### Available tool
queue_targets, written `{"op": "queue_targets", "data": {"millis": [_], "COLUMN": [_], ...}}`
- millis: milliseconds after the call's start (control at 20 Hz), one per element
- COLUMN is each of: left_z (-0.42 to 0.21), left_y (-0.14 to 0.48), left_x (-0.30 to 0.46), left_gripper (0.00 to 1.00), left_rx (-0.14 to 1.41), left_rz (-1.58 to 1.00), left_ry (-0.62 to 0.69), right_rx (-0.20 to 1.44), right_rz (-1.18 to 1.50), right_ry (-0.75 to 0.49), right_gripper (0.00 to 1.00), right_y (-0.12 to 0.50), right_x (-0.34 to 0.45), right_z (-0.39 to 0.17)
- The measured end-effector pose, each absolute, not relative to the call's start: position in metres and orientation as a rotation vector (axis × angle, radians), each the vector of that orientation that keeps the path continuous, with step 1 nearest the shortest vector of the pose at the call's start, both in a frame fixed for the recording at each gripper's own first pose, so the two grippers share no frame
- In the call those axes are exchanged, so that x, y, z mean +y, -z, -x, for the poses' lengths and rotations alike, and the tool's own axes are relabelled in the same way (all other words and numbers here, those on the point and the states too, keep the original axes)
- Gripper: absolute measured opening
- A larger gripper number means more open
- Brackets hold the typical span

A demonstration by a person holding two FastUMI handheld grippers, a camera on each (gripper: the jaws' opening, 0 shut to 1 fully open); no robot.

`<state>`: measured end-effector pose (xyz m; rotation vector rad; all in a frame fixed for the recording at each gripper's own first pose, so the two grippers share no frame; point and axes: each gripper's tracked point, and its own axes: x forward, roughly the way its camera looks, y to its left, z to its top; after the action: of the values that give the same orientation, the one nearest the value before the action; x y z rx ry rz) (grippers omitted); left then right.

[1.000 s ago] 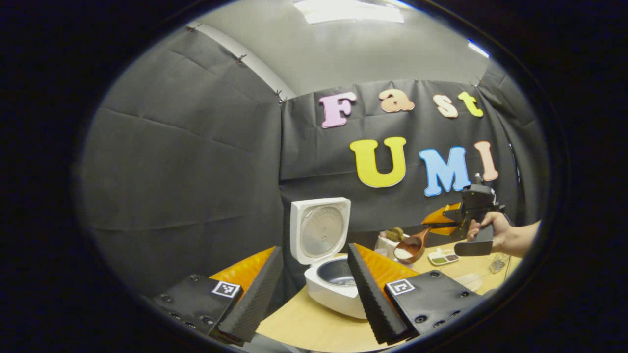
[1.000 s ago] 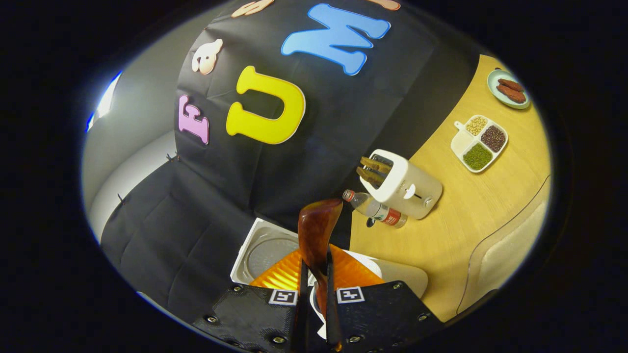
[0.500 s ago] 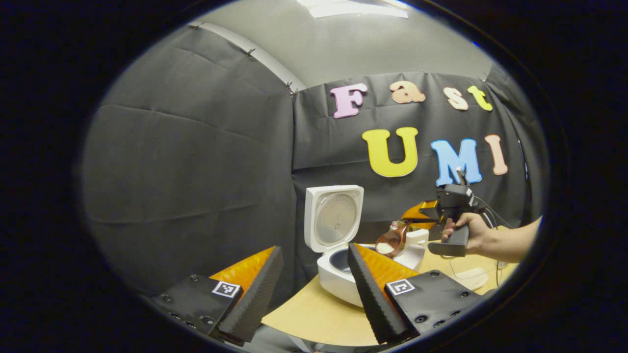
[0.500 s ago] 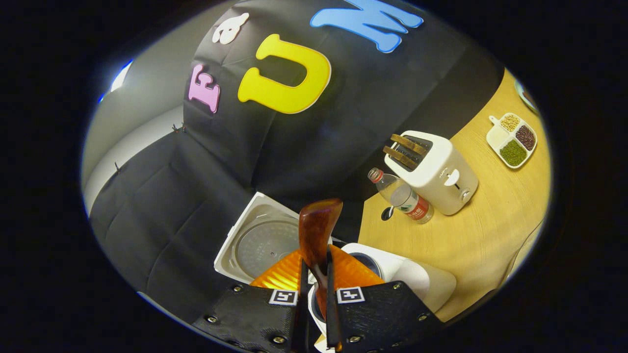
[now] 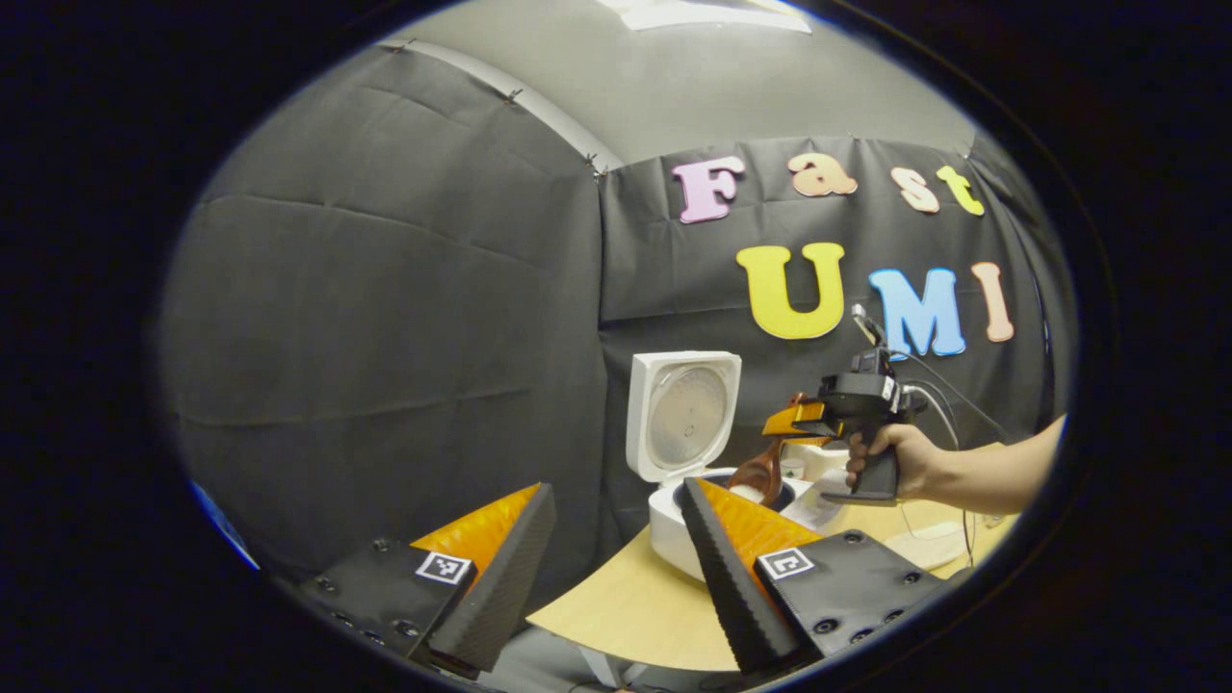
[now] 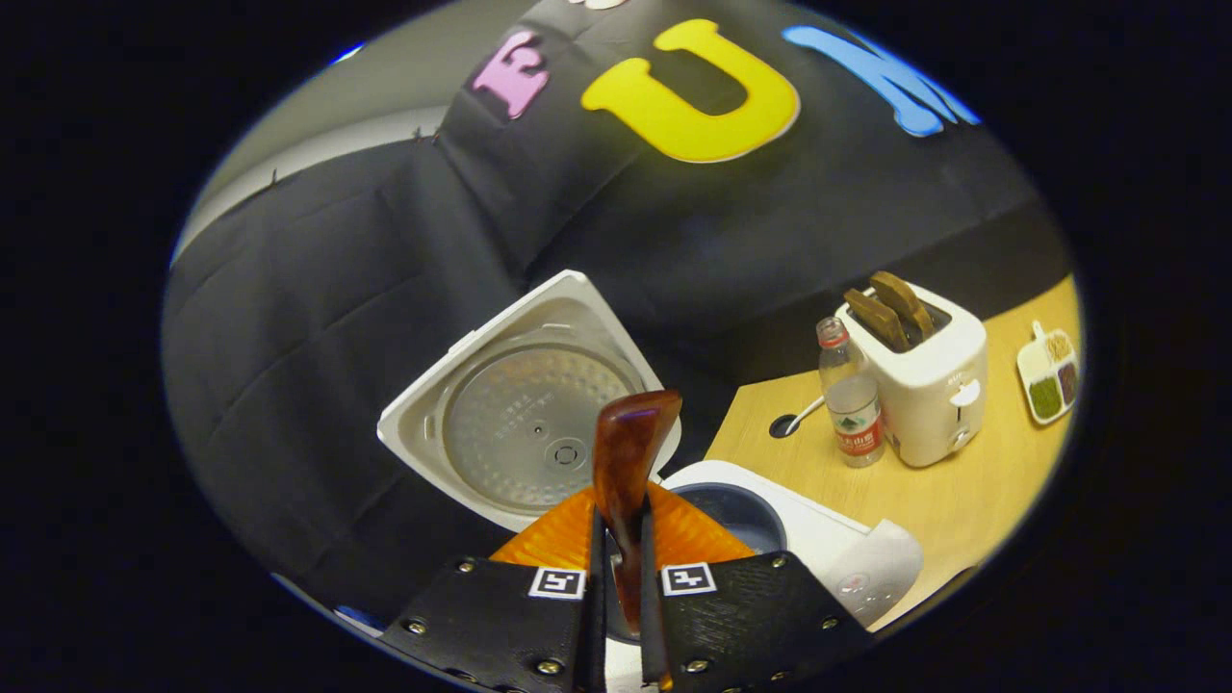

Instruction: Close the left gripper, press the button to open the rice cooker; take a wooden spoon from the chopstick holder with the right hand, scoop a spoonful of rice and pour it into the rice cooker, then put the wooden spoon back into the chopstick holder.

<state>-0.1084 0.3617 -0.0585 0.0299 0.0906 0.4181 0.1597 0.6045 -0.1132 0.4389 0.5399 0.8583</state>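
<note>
At about seven o'clock in the left gripper view the left gripper (image 5: 616, 568) hangs with its fingers spread wide and holding nothing, and toward three o'clock the rice cooker (image 5: 679, 525) stands on the table (image 5: 635, 616) with its lid (image 5: 681, 414) upright. Just right of it, a hand (image 5: 890, 462) holds the right gripper (image 5: 794, 421). It is clamped on the wooden spoon (image 5: 760, 474), whose bowl, carrying rice, tilts down over the pot. In the right gripper view, the spoon handle (image 6: 626, 481) stands pinched at six o'clock, with a water bottle (image 6: 852, 404) and toaster (image 6: 924, 385) at three.

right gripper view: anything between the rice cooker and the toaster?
Yes. In the right gripper view a water bottle stands on the table between the rice cooker and the toaster, close beside the toaster.
</note>
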Motion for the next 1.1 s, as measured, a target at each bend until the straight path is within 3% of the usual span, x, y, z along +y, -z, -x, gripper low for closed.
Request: {"op": "queue_targets", "data": {"millis": [700, 900, 1100], "left_z": [0.101, 0.099, 0.096], "left_y": [0.056, 0.054, 0.052], "left_x": [0.347, 0.347, 0.346], "left_gripper": [0.93, 0.93, 0.93], "left_rx": [0.079, 0.072, 0.070], "left_rz": [-0.033, -0.039, -0.043], "left_ry": [-0.370, -0.360, -0.353], "right_rx": [0.042, 0.071, 0.224], "right_rz": [0.308, 0.270, -0.005], "right_ry": [-0.840, -0.840, -0.825], "right_gripper": [0.14, 0.15, 0.14], "right_y": [0.070, 0.069, 0.073], "right_x": [0.600, 0.599, 0.589], "right_z": [-0.149, -0.147, -0.153]}}
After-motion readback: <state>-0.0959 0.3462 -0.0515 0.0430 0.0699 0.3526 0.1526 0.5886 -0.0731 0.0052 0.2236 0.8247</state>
